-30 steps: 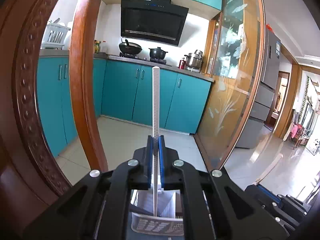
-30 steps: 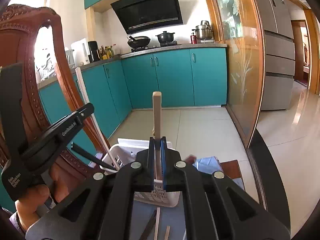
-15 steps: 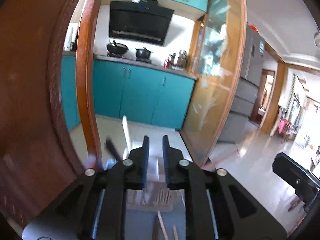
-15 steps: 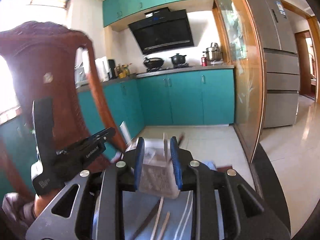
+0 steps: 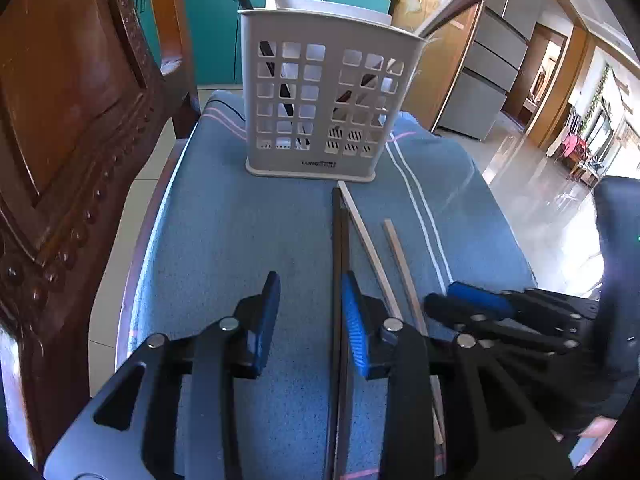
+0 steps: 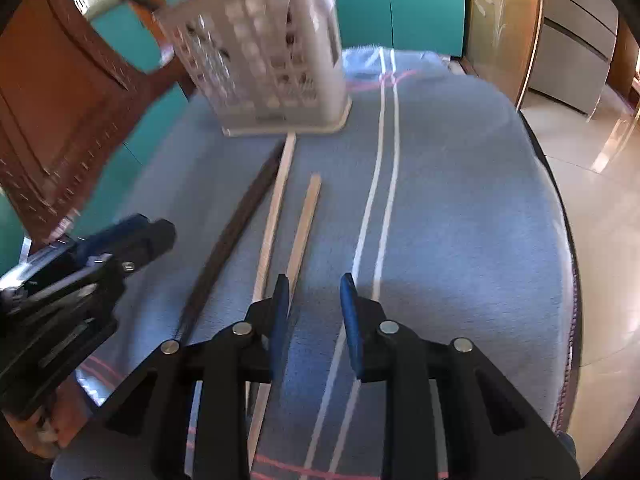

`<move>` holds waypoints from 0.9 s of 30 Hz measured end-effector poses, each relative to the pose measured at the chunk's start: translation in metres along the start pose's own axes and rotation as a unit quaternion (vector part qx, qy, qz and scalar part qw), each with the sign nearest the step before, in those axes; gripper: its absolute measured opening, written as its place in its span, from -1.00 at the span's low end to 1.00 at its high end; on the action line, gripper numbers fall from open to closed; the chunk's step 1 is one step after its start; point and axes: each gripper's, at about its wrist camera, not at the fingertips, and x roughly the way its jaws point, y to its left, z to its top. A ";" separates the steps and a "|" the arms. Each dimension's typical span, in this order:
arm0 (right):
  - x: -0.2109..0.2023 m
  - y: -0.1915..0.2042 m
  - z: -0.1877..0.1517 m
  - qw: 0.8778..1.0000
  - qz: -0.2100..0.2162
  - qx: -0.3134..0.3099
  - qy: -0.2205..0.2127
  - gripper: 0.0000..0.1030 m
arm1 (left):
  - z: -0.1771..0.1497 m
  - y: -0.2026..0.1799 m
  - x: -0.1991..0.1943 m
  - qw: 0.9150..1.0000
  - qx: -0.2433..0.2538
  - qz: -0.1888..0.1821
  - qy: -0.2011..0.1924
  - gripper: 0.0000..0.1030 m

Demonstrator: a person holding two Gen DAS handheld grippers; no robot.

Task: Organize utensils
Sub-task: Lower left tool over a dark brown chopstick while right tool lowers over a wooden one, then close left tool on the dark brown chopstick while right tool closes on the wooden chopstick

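Note:
A white slotted utensil holder (image 5: 328, 100) stands upright on a blue towel (image 5: 240, 232), with a dark, a white and a brown chopstick standing in it. On the towel lie a dark chopstick (image 5: 339, 248), a pale one (image 5: 366, 240) and a light wooden one (image 5: 400, 256). My left gripper (image 5: 308, 320) is open and empty, low over the towel just left of the dark chopstick. My right gripper (image 6: 314, 312) is open and empty, just right of the wooden chopstick (image 6: 306, 216). The holder (image 6: 260, 56) and the dark chopstick (image 6: 232, 236) also show in the right wrist view.
A carved wooden chair back (image 5: 72, 128) rises close on the left. The towel's right edge (image 6: 560, 240) drops off to a tiled floor. Teal cabinets (image 6: 420, 4) and a glass partition (image 6: 500, 20) stand behind.
Both grippers let go of the chopsticks they held upright over the holder, opened, and dropped down to the towel near the lying chopsticks.

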 end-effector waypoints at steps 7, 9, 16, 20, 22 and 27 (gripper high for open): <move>0.005 0.001 -0.002 0.998 -0.056 -0.026 -0.004 -0.53 | -0.004 -0.006 0.004 1.000 0.009 -0.003 0.010 -0.26; 0.004 -0.003 -0.002 0.998 -0.064 -0.022 -0.005 -0.53 | -0.007 -0.007 0.007 1.000 0.010 -0.004 0.012 -0.21; -0.007 -0.017 -0.001 0.999 -0.025 0.019 -0.011 -0.53 | -0.014 -0.014 0.026 0.999 0.021 0.004 0.047 -0.18; -0.003 -0.019 0.002 0.999 -0.025 0.026 -0.004 -0.53 | -0.019 -0.016 0.033 0.997 0.036 0.027 0.055 -0.49; -0.001 -0.020 0.002 0.999 -0.027 0.031 -0.002 -0.53 | -0.020 -0.014 0.033 0.997 0.037 0.026 0.056 -0.74; -0.002 -0.019 0.003 0.999 -0.019 0.039 -0.003 -0.52 | -0.021 -0.006 0.030 0.998 0.015 0.014 0.060 -0.75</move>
